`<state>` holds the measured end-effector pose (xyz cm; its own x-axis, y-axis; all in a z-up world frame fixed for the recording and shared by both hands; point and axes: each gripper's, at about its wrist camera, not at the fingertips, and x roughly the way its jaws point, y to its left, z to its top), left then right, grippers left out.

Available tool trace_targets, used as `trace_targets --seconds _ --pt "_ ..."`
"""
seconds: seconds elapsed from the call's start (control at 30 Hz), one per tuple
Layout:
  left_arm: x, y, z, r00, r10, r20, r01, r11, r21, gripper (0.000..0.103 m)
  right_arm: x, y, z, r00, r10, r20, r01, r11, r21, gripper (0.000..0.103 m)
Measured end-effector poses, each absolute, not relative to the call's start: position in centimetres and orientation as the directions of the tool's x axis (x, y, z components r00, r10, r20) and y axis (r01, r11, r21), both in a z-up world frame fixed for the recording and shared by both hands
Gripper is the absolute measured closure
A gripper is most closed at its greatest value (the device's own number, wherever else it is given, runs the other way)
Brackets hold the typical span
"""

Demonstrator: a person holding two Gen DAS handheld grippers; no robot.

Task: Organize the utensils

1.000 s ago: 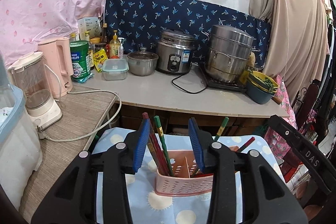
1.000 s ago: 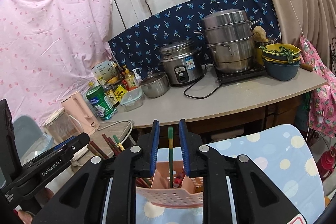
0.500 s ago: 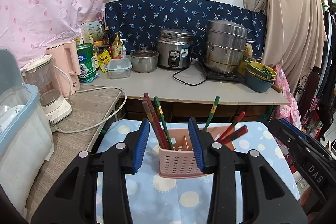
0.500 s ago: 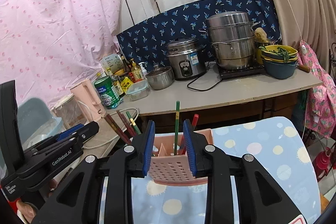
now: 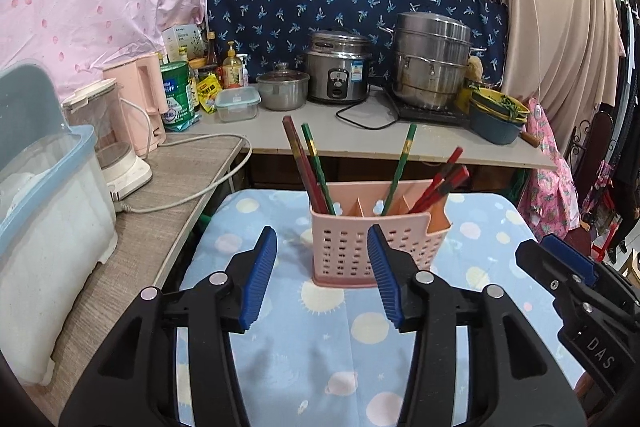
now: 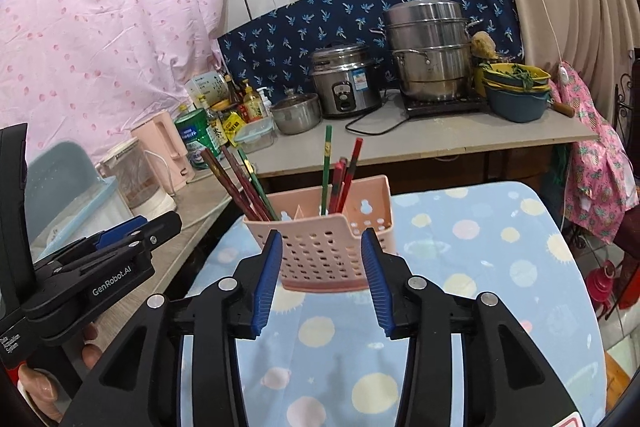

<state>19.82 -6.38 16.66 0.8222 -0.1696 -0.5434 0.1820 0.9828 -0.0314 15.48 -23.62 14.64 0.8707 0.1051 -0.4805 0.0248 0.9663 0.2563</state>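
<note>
Pink caddy (image 5: 372, 243) w/ chopsticks (image 5: 308, 167) just ahead of both claws; left gripper (image 5: 322, 275) & right gripper (image 6: 320, 275) jaws apart, just opening, empty.

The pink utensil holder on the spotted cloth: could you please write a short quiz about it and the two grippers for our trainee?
1. True or false: the left gripper is holding a chopstick.
2. Which stands alone in the middle part of the pink utensil holder? A) a green chopstick B) a spoon C) a fork
3. Fill in: the holder stands on a blue cloth printed with pale ____.

Key
1. False: both the left and the right gripper have just been opening, with nothing between the pads, short of the holder.
2. A
3. Spots (circles and suns).
</note>
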Motion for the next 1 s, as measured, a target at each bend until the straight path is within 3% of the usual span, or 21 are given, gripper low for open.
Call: trace_targets --seconds 0.1,0.43,0.5,0.57,1.0 --pt "19.0 -6.4 15.9 0.817 -0.163 -0.554 0.180 0.983 -0.025 0.048 14.4 -23.4 14.1 0.867 0.094 -0.489 0.035 0.968 0.247 0.057" --pt "16.4 -6.2 13.8 0.795 -0.158 -0.586 0.180 0.983 -0.021 0.043 11.9 -21.5 12.0 0.841 0.055 -0.538 0.045 0.984 0.172 0.055" --pt "15.9 -6.3 13.4 0.793 -0.155 -0.588 0.182 0.983 -0.013 0.043 11.4 -21.2 11.7 0.839 0.046 -0.543 0.050 0.986 0.160 0.048" --pt "15.6 -6.3 13.1 0.790 -0.151 -0.594 0.181 0.983 -0.009 0.041 11.0 -21.1 11.4 0.836 0.040 -0.547 0.052 0.987 0.153 0.047" --pt "14.3 -5.8 11.0 0.767 -0.113 -0.631 0.151 0.989 0.006 0.017 9.7 -21.4 9.9 0.816 -0.018 -0.578 0.106 0.987 0.119 0.029"
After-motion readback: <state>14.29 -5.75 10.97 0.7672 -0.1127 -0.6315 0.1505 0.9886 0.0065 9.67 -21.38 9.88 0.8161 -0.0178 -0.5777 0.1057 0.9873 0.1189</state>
